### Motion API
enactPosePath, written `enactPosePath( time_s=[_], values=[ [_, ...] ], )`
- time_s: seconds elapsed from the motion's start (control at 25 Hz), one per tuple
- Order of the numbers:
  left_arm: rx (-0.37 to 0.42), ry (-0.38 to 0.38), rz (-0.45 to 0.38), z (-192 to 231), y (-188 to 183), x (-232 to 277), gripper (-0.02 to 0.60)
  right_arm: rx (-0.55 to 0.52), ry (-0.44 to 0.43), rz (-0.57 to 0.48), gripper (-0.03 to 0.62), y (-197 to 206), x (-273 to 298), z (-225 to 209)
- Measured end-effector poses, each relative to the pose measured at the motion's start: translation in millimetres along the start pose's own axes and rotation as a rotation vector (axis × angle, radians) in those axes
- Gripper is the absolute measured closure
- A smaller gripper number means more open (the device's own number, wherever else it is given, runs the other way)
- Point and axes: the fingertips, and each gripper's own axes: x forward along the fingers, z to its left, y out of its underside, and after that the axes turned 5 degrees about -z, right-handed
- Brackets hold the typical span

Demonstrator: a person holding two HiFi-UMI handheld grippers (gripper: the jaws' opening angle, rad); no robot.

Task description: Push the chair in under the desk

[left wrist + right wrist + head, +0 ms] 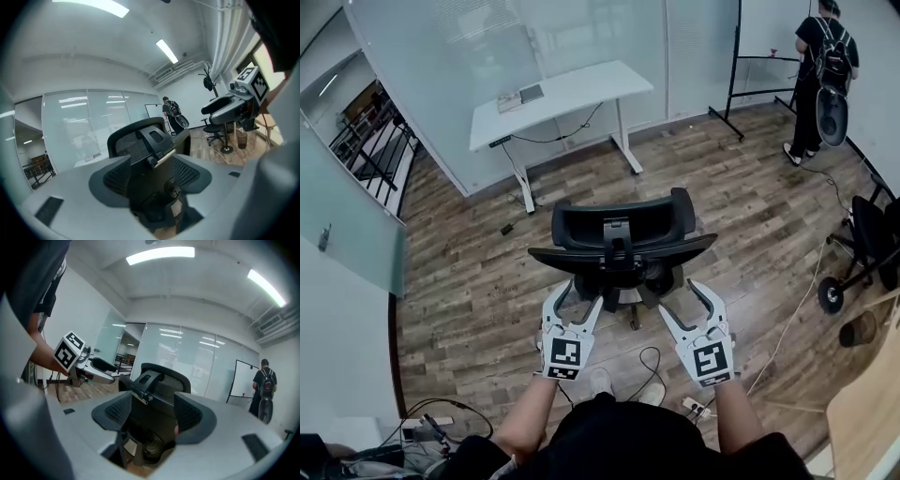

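Observation:
A black mesh-back office chair stands on the wood floor with its back toward me, a good step away from the white desk by the glass wall. My left gripper and right gripper are both open, side by side just behind the backrest's lower edge, with nothing between their jaws. In the left gripper view the chair back fills the gap between the jaws, and the right gripper shows at the right. The right gripper view shows the chair back and the left gripper.
A person with a backpack stands at the far right beside a whiteboard stand. Another wheeled chair and a brown bin sit at the right. Cables and a power strip lie near my feet.

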Motion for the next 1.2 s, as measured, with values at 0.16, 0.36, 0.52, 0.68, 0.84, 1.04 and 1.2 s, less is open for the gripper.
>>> enactPosePath(
  time_s=[0.16,0.36,0.52,0.68,0.84,1.04,1.2],
  values=[
    [0.122,0.008,0.081,-16.0,13.5,5.4,0.224,-0.106,-0.061,0.043,0.23,16.7,-2.6,-3.1],
    [0.307,0.03,0.167,-14.1,19.6,18.0,0.22,-0.227,-0.12,0.132,0.2,37.3,4.7,-1.5],
    [0.439,0.027,0.223,2.7,29.2,25.4,0.225,-0.262,-0.162,0.185,0.201,51.3,14.5,0.8],
    [0.548,0.023,0.256,22.6,36.7,40.1,0.225,-0.358,-0.182,0.233,0.198,64.1,30.9,-6.0],
    [0.597,0.041,0.272,32.6,41.4,53.3,0.225,-0.486,-0.175,0.266,0.198,67.6,52.3,-14.1],
    [0.68,0.059,0.313,34.7,54.3,73.9,0.225,-0.583,-0.189,0.323,0.198,75.8,78.3,-24.5],
    [0.742,0.063,0.356,46.9,66.3,88.1,0.225,-0.695,-0.204,0.374,0.201,88.6,97.6,-29.1]
  ],
)
